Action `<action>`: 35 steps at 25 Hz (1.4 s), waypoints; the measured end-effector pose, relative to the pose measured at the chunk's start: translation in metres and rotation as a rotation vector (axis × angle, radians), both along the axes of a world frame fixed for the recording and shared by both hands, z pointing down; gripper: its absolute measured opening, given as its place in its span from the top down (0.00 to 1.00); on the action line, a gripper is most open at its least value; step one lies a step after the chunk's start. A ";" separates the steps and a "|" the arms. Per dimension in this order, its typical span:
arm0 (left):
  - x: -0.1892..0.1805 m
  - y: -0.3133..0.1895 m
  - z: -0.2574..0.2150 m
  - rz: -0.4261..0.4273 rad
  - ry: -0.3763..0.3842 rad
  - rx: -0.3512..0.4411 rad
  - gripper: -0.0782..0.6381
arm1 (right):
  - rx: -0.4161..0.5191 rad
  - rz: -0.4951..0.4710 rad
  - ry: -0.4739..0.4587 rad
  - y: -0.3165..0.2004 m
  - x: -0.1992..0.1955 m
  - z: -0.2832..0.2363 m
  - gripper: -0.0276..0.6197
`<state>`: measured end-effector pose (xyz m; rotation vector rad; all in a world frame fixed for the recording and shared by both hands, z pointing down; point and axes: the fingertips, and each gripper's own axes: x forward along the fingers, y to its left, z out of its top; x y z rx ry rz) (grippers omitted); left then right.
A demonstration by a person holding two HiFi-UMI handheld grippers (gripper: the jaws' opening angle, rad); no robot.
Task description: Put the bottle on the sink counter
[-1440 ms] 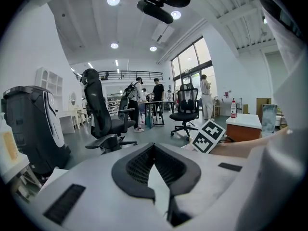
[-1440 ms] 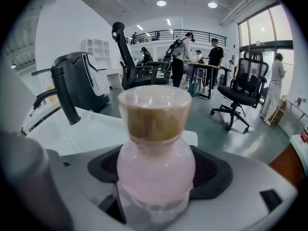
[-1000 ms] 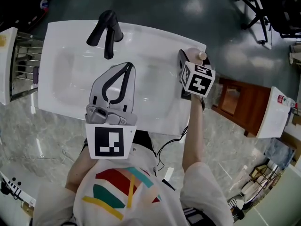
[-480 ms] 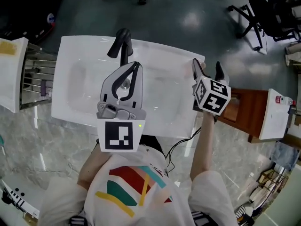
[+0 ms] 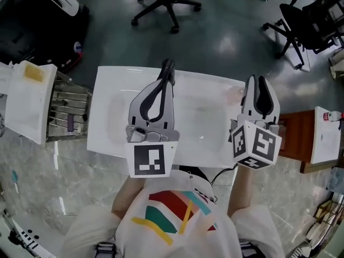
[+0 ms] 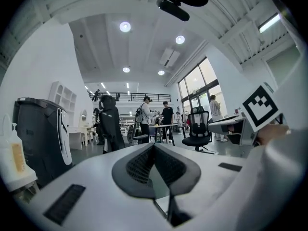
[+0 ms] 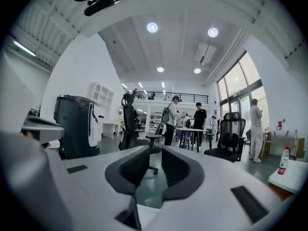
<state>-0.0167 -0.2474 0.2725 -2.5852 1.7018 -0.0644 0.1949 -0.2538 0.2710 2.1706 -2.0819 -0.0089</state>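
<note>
— Where is the bottle (image 5: pixel 235 93)?
— Faintly seen on the sink tabletop's (image 5: pixel 210 83) far right corner, held by neither gripper.
— And the fingers?
— On the left gripper (image 5: pixel 168 81) together, empty; on the right gripper (image 5: pixel 256 80) narrow, just closing on nothing.

Readable text: none in any view; no word, number or brand can be made out
Left marker cube (image 5: pixel 148 160): black-and-white square code on its upper face; a pattern, not letters
Right marker cube (image 5: pixel 257 144): two faces show similar square codes; one code also appears at the right edge of the left gripper view
Small bottle (image 7: pixel 283 160): red label band; print too small to read
White jug (image 6: pixel 14 158): yellow-orange label; nothing legible on it
Black bin (image 5: pixel 43 36): round sticker on its side; too small to read
</note>
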 end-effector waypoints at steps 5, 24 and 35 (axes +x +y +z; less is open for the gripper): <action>-0.019 0.005 -0.029 -0.022 0.021 0.052 0.87 | 0.094 -0.055 0.005 0.024 -0.049 -0.035 0.90; -0.054 0.021 -0.041 -0.021 -0.014 0.097 0.87 | 0.098 -0.246 -0.040 0.046 -0.174 -0.021 0.94; -0.053 0.021 -0.042 -0.005 0.001 0.104 0.87 | 0.102 -0.235 -0.037 0.049 -0.173 -0.022 0.94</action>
